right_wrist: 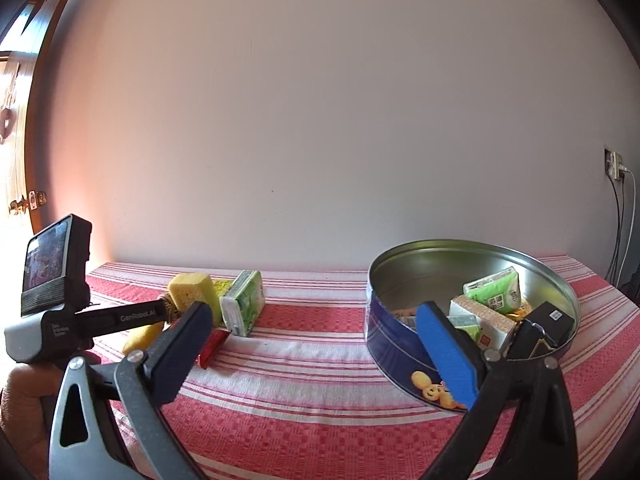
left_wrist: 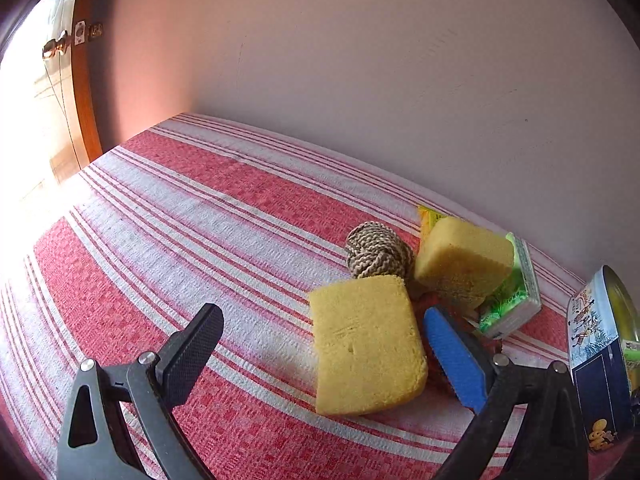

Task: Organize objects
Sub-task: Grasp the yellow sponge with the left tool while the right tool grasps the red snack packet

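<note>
In the left wrist view my left gripper [left_wrist: 320, 356] is open, and a yellow sponge [left_wrist: 366, 344] lies flat on the cloth between its fingers, closer to the blue pad [left_wrist: 456, 360]. Behind it sit a second yellow sponge [left_wrist: 464, 260], a brown rope ball [left_wrist: 378, 250] and a green tissue pack [left_wrist: 516, 300]. My right gripper [right_wrist: 316, 356] is open with nothing in it, low over the striped cloth to the left of a round blue tin [right_wrist: 400, 344]. The tin holds a green pack [right_wrist: 494, 290], a wafer packet [right_wrist: 486, 322] and a black box [right_wrist: 554, 318].
A red-and-white striped tablecloth [right_wrist: 304, 360] covers the table, which meets a plain wall at the back. A small red item [right_wrist: 212, 346] lies in front of the green tissue pack [right_wrist: 244, 304]. A wooden door [left_wrist: 86, 92] stands to the left. Cables hang from a wall socket [right_wrist: 616, 166].
</note>
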A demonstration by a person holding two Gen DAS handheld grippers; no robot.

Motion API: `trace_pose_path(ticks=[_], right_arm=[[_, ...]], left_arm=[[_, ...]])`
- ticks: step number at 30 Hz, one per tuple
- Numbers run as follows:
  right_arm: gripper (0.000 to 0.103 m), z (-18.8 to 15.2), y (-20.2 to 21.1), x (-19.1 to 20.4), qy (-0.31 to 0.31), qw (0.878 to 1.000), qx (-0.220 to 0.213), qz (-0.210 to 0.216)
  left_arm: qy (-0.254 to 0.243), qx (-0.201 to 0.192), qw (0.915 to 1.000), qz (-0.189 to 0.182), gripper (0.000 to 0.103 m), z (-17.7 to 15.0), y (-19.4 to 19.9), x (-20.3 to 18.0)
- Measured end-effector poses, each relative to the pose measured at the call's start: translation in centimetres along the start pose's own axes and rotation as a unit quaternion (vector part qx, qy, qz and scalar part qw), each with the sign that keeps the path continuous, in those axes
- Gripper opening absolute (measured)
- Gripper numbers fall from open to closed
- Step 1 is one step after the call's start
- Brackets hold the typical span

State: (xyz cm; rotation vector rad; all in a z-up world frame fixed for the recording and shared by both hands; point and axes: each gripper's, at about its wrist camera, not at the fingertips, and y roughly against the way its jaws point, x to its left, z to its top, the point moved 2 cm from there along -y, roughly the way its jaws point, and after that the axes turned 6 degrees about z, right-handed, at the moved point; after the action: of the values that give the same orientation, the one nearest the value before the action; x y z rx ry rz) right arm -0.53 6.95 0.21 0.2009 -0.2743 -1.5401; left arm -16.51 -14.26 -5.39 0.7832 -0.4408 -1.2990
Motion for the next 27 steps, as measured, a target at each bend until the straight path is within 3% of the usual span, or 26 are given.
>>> trace_pose_path(ticks=[2,8,9,12,15,21,27], right_arm=[[0.103,-0.1,-0.5,0.8,0.004,1.0,0.008,0.008],[0.103,-0.2,-2.7,1.8,0.003,0.998,0.049,0.033],[0.103,-0.3,-3.1,1.9,0.0,0.998,0.056,0.041],[0.103,-0.4,-4.5,2.0,-0.013,0.995,0.082,0.063],[0.103,-0.7,-6.2,1.8,-0.035,0.99,0.113,0.076],[0.103,-1.3,-9.5,2.3,-0.048,0.98,0.165,0.105],[0.103,-1.7,-12.6,4.9,-0.007,0.966,0.212,0.145]], left_arm=[[-0.001,0.026,0.9996,-0.013,0.102,-0.1,-1.0,0.1],[-0.055,0.038,0.9974,-0.029,0.1,0.0,-1.8,-0.6],[-0.068,0.039,0.9966,-0.024,0.095,0.0,-1.8,-0.7],[-0.13,0.034,0.9908,0.012,0.065,-0.6,-1.3,-1.6],[-0.149,0.031,0.9883,0.009,0.052,-0.6,-1.1,-1.3],[-0.142,0.038,0.989,0.014,0.049,0.1,-0.8,0.1],[-0.096,-0.018,0.9949,0.024,0.049,2.5,1.7,2.6]])
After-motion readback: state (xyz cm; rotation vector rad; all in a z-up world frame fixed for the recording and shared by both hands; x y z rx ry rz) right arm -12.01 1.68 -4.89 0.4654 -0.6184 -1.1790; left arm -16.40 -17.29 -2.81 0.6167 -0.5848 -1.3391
